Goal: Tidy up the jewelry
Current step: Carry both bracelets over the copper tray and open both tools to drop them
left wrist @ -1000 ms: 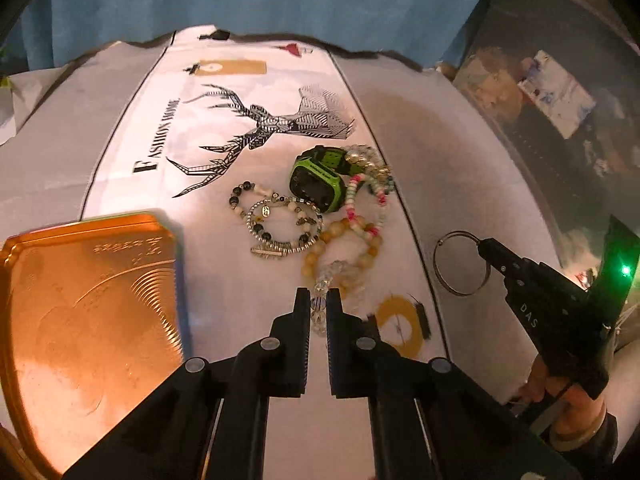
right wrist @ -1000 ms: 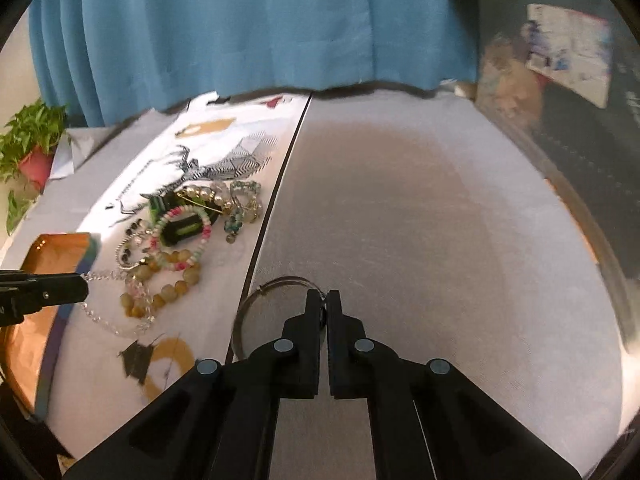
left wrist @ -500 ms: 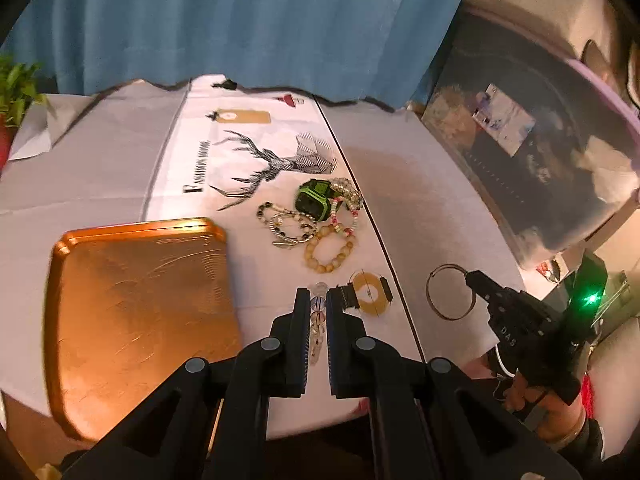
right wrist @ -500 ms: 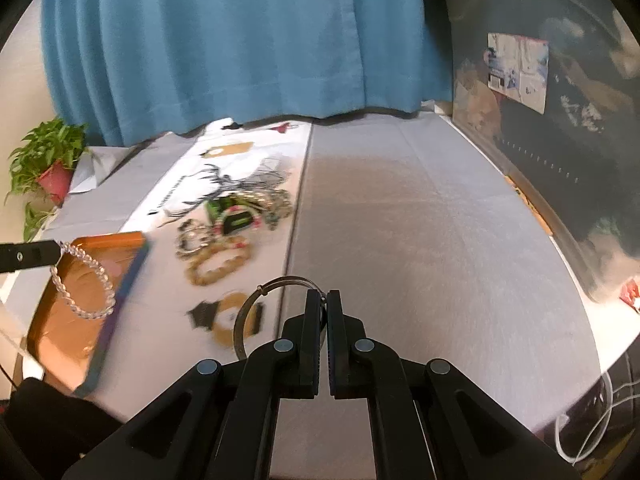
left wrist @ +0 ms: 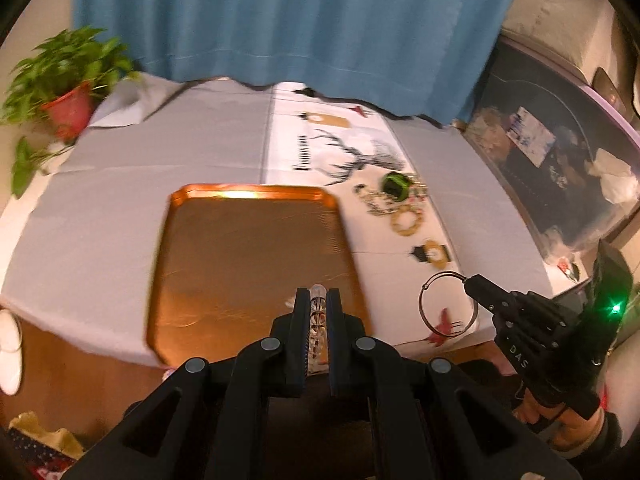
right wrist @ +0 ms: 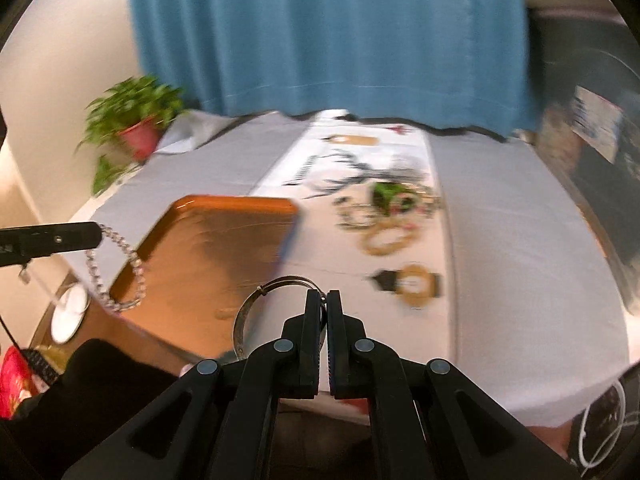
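My left gripper (left wrist: 318, 296) is shut on a clear crystal bead bracelet (left wrist: 317, 294), held above the near end of the orange tray (left wrist: 192, 248). In the right wrist view the bracelet (right wrist: 136, 268) hangs from the left gripper (right wrist: 98, 234) over the tray's (right wrist: 224, 208) left edge. My right gripper (right wrist: 325, 297) is shut on a thin metal bangle (right wrist: 256, 300), which also shows in the left wrist view (left wrist: 430, 292), held above the table's near edge right of the tray. Several bracelets and a green watch (left wrist: 394, 186) lie in a pile beyond the tray.
A gold ring-shaped piece (left wrist: 434, 254) lies on the white printed cloth (left wrist: 312, 148). A potted plant (left wrist: 68, 108) stands at the far left. A blue curtain hangs behind the table. A dark cabinet is at the right. A white round object (right wrist: 68, 312) lies on the floor.
Both grippers have lifted and pulled back toward the near edge, then swung left; the left one now holds the crystal bracelet over the tray, the right one carries the bangle beside it.
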Motion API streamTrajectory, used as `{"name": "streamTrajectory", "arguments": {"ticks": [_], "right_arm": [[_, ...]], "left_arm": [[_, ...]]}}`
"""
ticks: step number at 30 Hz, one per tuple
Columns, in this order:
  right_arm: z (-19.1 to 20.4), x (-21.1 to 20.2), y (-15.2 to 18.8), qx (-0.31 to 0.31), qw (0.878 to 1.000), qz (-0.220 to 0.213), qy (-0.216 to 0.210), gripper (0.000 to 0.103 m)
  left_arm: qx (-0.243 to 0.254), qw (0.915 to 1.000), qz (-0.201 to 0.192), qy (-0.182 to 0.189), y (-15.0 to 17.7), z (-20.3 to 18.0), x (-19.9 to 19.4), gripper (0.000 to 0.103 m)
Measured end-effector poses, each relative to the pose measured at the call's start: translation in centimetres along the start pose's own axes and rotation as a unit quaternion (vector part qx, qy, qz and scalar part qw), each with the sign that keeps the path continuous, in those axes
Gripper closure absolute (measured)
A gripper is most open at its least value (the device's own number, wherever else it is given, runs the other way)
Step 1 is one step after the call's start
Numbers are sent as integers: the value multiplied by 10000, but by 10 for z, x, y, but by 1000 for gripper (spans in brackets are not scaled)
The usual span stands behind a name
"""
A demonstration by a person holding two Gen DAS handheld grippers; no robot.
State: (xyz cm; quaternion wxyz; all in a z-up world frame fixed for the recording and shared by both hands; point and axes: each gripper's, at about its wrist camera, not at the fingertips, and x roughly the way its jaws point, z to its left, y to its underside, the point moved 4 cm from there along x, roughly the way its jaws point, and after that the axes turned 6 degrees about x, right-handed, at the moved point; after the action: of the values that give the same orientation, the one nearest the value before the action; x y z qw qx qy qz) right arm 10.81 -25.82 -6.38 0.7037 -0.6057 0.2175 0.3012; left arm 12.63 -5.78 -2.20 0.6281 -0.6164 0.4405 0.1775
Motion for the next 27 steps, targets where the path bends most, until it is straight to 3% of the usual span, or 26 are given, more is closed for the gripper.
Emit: {"name": "streamTrajectory", "arguments": {"ticks": [10,27], "right_arm": [[80,25,-7,-437,9985,160,-282,100],[101,108,-23,-468,9960,601,-458,100]], "left_arm": [[-254,9994,-131,-202,5,59,0,97],[-255,9995,154,-117,-18,88,70,97]]}}
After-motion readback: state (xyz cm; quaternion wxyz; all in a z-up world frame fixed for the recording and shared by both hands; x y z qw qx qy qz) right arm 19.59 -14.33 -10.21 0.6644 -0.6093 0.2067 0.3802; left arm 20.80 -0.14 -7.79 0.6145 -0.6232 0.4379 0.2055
